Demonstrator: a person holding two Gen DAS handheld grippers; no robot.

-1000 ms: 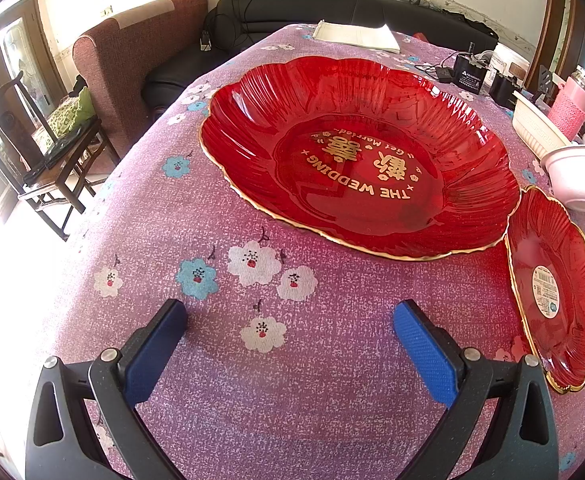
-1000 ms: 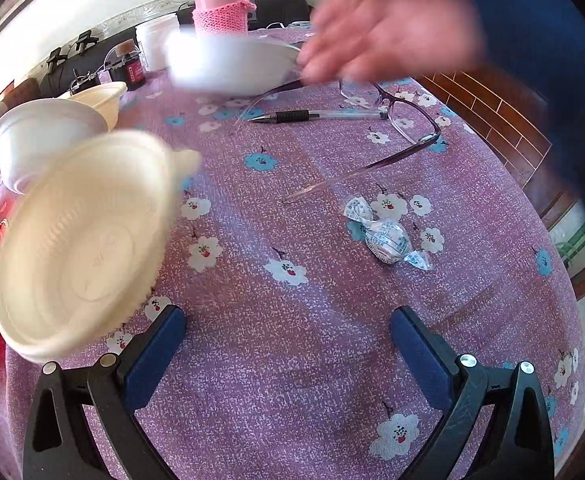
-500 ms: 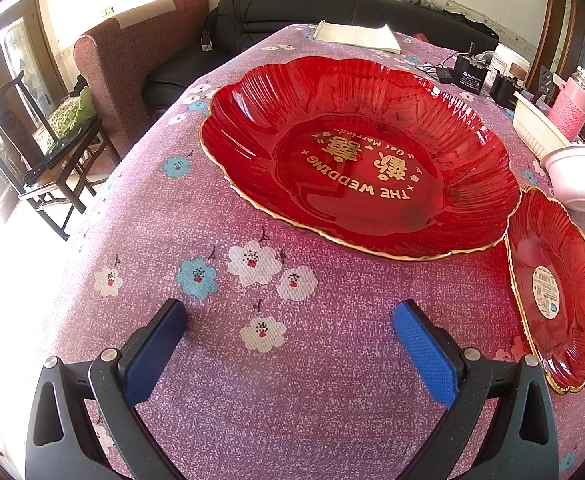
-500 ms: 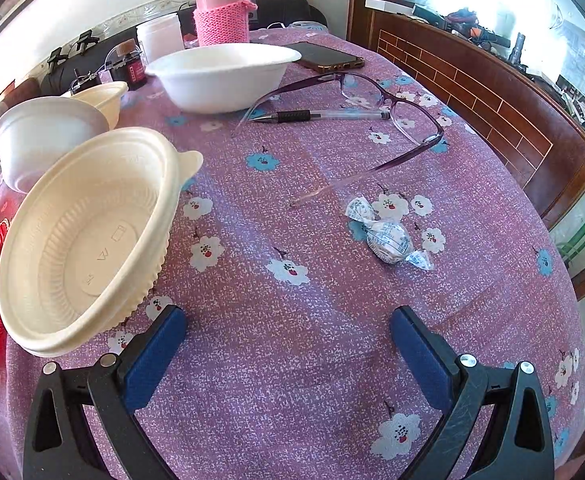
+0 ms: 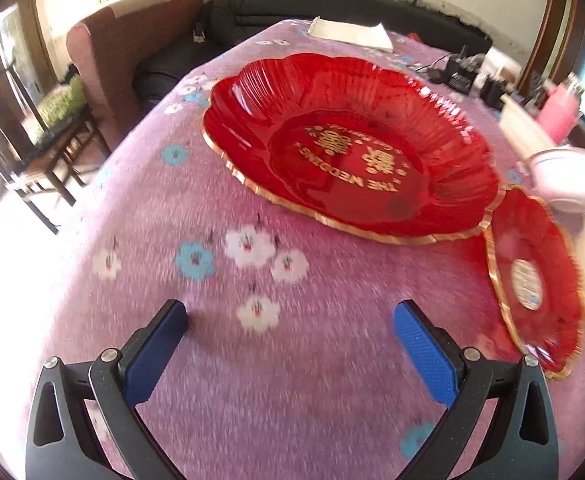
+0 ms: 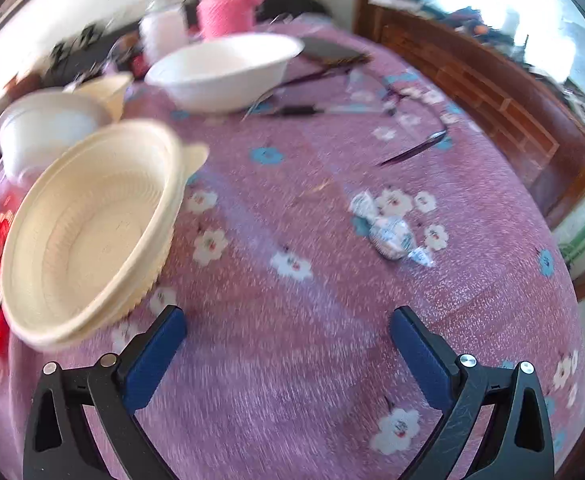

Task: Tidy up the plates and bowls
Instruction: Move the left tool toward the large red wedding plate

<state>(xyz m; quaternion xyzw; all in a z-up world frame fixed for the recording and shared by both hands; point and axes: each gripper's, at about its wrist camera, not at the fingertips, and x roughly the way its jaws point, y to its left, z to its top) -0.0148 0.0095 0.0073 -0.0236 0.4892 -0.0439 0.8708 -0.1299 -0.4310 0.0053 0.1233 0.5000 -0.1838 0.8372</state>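
Observation:
In the left wrist view a large red plate (image 5: 352, 140) with gold lettering lies on the purple flowered cloth, with a small red plate (image 5: 532, 276) to its right and a white bowl (image 5: 568, 180) behind that. My left gripper (image 5: 290, 320) is open and empty, short of the large plate. In the right wrist view a cream bowl (image 6: 88, 232) sits left of my open, empty right gripper (image 6: 286, 326). A wide white bowl (image 6: 224, 72), a deep white bowl (image 6: 44, 132) and a small cream bowl (image 6: 108, 88) stand further back.
Glasses (image 6: 412, 136), a pen (image 6: 304, 111), a phone (image 6: 332, 54) and a wrapped candy (image 6: 392, 234) lie on the right half of the table. A pink flask (image 6: 228, 12) and a white cup (image 6: 162, 30) stand at the back. A sofa (image 5: 332, 4) and armchair (image 5: 128, 52) lie beyond the table.
A hand that set down the wide white bowl has left the right wrist view. Both views are now blurred and both grippers have shifted slightly; the cream bowl looks closer.

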